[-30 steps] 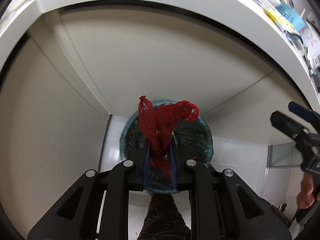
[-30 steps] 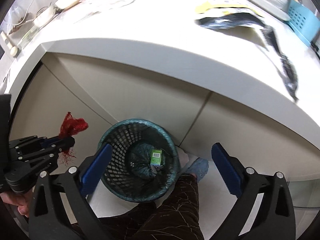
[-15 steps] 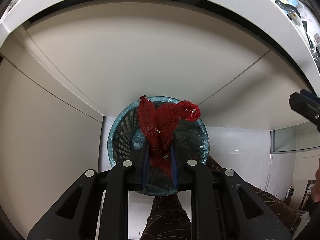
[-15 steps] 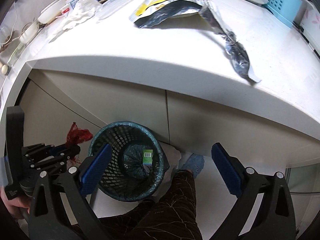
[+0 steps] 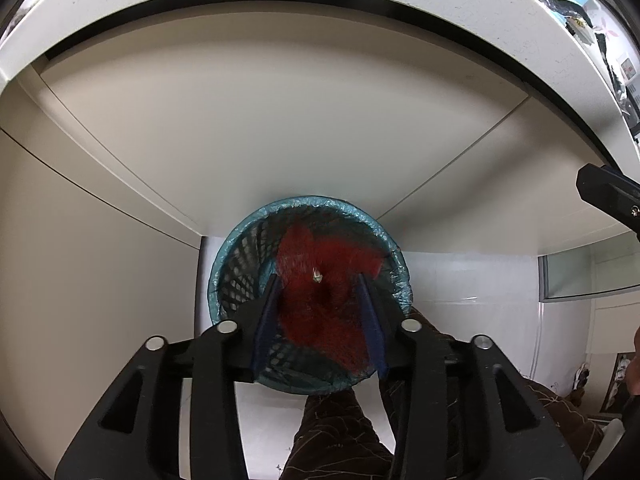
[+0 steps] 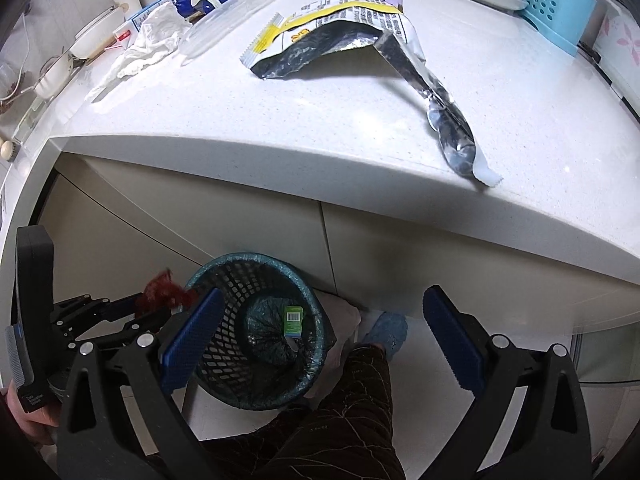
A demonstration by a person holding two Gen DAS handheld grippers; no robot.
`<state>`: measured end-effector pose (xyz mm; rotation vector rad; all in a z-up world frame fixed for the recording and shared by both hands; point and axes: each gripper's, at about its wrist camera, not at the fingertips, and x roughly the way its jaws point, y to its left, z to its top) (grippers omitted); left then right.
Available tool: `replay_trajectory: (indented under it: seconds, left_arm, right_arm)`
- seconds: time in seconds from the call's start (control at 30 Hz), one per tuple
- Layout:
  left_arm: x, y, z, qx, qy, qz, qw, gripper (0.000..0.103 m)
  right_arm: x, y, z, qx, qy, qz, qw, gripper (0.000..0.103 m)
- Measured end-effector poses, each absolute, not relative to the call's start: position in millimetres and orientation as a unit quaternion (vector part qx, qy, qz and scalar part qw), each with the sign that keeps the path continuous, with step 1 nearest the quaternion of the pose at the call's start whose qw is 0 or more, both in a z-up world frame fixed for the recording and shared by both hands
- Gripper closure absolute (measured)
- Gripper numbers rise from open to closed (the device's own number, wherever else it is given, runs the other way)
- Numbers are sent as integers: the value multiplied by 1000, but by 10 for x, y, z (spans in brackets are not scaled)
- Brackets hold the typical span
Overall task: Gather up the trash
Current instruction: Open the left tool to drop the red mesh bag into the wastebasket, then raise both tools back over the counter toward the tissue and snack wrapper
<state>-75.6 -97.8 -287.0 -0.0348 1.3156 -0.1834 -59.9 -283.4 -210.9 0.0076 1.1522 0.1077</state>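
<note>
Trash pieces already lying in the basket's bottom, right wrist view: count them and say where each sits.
1. A small green carton lies on the liner at the bottom of the mesh basket, right of centre. The near wall and right gripper's finger could hide more.

Both wrist views downward, sharing bin (image 5: 310, 296)

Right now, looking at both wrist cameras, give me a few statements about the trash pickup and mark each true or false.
1. The red mesh bag sits between the left gripper fingers, which have just been opening. True.
2. The waste bin stands on the counter. False: it stands on the floor, below the counter.
3. The right gripper holds the foil snack wrapper. False: its fingers are empty; the foil snack wrapper lies on the counter.
4. A green carton lies inside the bin. True.
</note>
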Motion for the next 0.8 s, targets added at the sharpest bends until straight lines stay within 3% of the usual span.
replay_trajectory:
  seconds: [0.43, 0.67, 0.8]
  left_arm:
    - [-769, -908, -2636, -18, 586, -66, 807, 17]
    - [-748, -814, -2521, -30, 582, -60, 811, 6]
    - [-740, -758, -2368, -31, 574, -52, 817, 6]
  right_arm:
    - [-615, -2746, -2024, -1, 534, 49, 844, 8]
    - [-588, -2744, -2022, 1, 535, 46, 844, 8]
    - [-581, -2772, -1947, 4, 533, 42, 845, 8]
